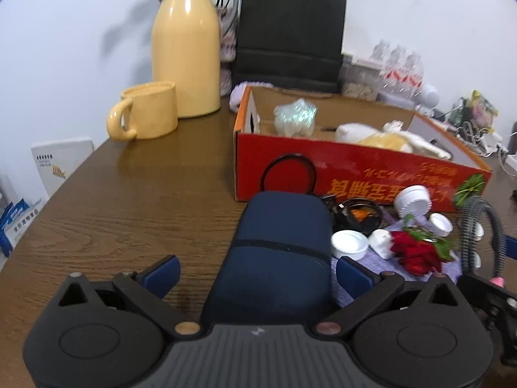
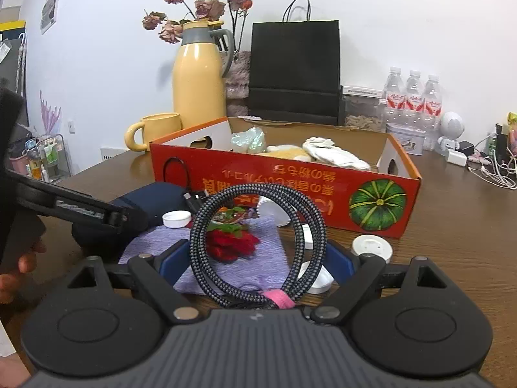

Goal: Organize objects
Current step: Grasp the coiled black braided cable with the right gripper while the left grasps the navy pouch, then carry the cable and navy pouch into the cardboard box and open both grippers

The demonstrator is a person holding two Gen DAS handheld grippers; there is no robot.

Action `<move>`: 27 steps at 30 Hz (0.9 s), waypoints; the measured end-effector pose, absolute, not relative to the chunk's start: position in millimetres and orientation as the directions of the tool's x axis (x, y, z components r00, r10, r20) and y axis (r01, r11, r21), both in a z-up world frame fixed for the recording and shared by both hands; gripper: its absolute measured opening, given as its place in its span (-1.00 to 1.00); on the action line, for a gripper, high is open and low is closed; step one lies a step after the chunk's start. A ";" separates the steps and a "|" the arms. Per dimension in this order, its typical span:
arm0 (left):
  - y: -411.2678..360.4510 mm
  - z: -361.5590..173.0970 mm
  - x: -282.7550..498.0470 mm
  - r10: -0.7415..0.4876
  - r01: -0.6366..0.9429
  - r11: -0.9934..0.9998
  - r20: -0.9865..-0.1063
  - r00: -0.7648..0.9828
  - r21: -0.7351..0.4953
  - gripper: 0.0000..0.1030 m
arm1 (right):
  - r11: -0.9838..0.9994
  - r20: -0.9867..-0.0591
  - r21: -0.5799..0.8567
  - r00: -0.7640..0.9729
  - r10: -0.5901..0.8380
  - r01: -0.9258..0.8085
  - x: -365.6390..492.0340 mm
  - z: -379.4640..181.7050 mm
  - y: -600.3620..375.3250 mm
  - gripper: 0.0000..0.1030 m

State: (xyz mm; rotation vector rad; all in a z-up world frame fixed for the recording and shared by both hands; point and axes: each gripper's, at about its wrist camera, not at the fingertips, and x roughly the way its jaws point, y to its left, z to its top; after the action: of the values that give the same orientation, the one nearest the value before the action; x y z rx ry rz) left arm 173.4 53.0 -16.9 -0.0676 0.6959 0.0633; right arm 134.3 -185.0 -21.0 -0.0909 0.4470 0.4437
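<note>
Only right wrist view shows wall's dried flowers fully.

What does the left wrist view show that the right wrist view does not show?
Only the left wrist view: the left gripper with its open fingers around the navy case, and a white carton beside the table.
Only the right wrist view: the right gripper holding the coiled braided cable, and a white robot toy.
Both: the orange box, yellow jug and red rose.

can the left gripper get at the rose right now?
Probably not. The left gripper has the navy case between its fingers, and the right gripper's coiled cable hangs beside the rose.
</note>
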 end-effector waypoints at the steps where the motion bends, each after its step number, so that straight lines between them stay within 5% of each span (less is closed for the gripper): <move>1: 53.5 -18.6 177.0 0.032 -0.083 0.995 -0.650 0.760 -0.049 0.94 | 0.901 -0.439 0.016 0.806 0.397 -0.435 134.6 -21.6 -186.2 0.70; 3: 54.0 -21.0 180.2 0.025 -0.088 0.994 -0.655 0.755 -0.063 0.89 | 0.897 -0.444 0.029 0.798 0.407 -0.441 136.0 -23.0 -187.5 0.70; 5: 50.5 -20.4 177.5 0.013 -0.071 0.995 -0.641 0.767 -0.064 0.48 | 0.894 -0.448 0.034 0.793 0.413 -0.447 135.7 -23.8 -187.2 0.70; 8: 43.4 -19.1 171.2 0.024 -0.068 0.997 -0.620 0.784 -0.048 0.31 | 0.892 -0.444 0.035 0.792 0.418 -0.451 135.2 -23.8 -186.7 0.70; 27: 35.7 27.4 128.1 0.025 -0.060 0.996 -0.446 0.895 -0.066 0.25 | 0.894 -0.359 0.049 0.827 0.432 -0.446 130.6 3.2 -201.3 0.70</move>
State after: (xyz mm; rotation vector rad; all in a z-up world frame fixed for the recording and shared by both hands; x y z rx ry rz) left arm 128.1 35.7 27.4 -0.0792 0.4614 0.0441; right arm 130.6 -201.3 3.2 -0.0375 0.3720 0.4665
